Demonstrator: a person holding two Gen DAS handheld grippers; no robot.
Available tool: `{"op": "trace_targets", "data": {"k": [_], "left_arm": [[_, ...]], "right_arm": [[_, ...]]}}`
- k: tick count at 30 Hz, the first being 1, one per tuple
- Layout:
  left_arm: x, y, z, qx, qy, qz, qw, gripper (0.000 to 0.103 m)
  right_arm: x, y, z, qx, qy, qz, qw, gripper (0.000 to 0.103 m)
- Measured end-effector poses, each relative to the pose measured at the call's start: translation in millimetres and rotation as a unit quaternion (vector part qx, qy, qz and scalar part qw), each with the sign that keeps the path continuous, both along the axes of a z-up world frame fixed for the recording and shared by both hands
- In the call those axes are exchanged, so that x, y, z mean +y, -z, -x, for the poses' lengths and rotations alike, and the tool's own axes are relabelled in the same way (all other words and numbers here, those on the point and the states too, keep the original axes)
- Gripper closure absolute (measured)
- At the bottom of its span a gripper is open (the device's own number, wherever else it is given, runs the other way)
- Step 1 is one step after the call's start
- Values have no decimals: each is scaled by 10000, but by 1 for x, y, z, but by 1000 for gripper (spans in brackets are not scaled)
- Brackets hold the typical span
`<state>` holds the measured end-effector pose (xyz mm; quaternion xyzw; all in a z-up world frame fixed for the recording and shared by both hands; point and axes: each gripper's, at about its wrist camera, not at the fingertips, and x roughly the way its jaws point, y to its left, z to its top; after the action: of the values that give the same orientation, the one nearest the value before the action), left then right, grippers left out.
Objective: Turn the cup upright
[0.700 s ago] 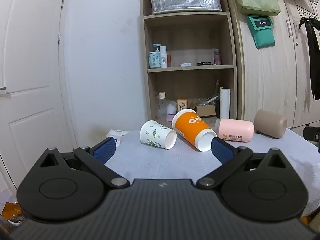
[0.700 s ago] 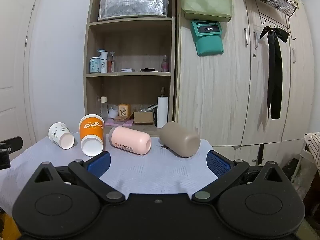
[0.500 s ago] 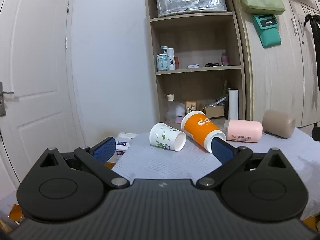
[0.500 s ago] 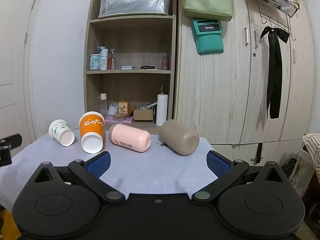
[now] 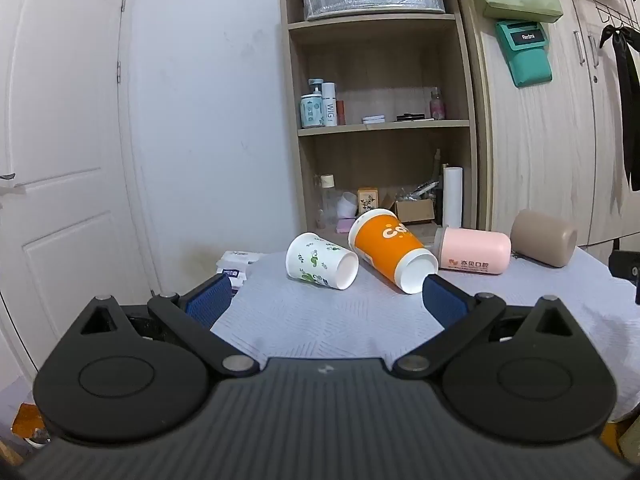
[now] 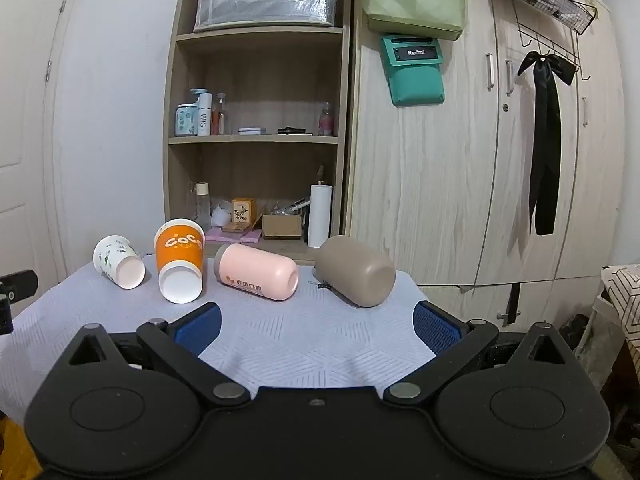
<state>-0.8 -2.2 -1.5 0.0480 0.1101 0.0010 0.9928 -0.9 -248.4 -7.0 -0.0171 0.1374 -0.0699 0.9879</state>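
Lying sideways on ribbed white cloth (image 6: 280,332) near surface's far edge: four smooth tapered cups (image 6: 180,260). Both jaws wide apart, empty. Left gripper (image 5: 324,300) view swung back right since before.

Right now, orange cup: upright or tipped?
Tipped. The orange cup lies on its side on the table cloth, its white open mouth facing the camera.
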Motion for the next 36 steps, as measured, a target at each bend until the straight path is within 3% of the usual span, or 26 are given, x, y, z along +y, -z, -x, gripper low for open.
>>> {"op": "trace_targets", "data": {"k": [36], "left_arm": [[8,2,-9,463,31,154,9988,0]], "right_arm": [[-2,-1,-3,87,61,-3,9999,0]]}}
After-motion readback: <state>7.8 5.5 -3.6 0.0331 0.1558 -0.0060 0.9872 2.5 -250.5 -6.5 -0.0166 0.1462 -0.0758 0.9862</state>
